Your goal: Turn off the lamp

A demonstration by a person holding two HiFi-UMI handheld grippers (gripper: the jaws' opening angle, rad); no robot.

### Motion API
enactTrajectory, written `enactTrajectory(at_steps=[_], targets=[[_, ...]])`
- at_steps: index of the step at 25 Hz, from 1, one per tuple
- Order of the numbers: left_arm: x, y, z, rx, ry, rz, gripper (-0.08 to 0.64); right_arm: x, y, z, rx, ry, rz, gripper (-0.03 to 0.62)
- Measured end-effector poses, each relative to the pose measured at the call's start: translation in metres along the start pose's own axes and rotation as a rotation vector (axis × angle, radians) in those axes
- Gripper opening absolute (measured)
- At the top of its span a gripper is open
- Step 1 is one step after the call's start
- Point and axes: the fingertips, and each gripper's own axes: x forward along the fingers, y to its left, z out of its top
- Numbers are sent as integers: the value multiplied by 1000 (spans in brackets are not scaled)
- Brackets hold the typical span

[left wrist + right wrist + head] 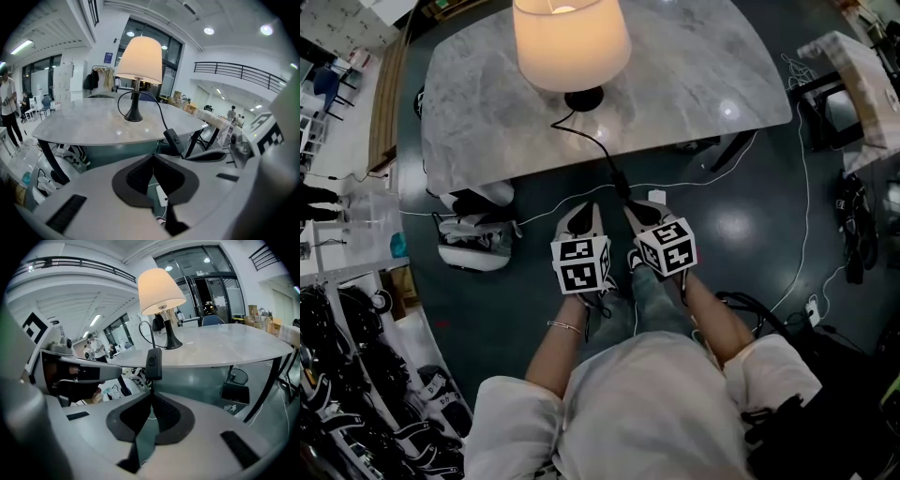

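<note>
The lamp (572, 37) stands lit on the marble table (694, 75), with a cream shade and a black base. Its black cord runs off the near edge to an inline switch (619, 181). My left gripper (584, 210) is shut and empty, just left of the switch (173, 139). My right gripper (632, 208) is shut too, directly beneath the switch (153, 363). The cord drops from the switch to the point where the right fingertips meet. Whether it is pinched there or hangs just beyond, I cannot tell. Both grippers point towards the table edge.
A white power strip (656, 195) and white cables lie on the dark floor beneath my grippers. White gear (473, 246) sits under the table's left end. A rack of cables (356, 375) lines the left side. A second table (853, 66) stands at the far right.
</note>
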Motion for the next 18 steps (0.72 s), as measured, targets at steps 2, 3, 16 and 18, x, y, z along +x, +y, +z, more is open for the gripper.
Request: enactTrajectory(at_steps=[2,3,16,18], targets=[[7,-2,3,16,7,-5,17,3,-3,0,-17,8,5,15],[9,-2,4,24,9,-1,17,4,-5,0,-24,12,3,15],[42,-37,32,24,15,-161,166,-3,-22,1,-27,10,37,15],[47,-44,36,34,19,-192,166,-4,-23,0,-37,10,49,15]])
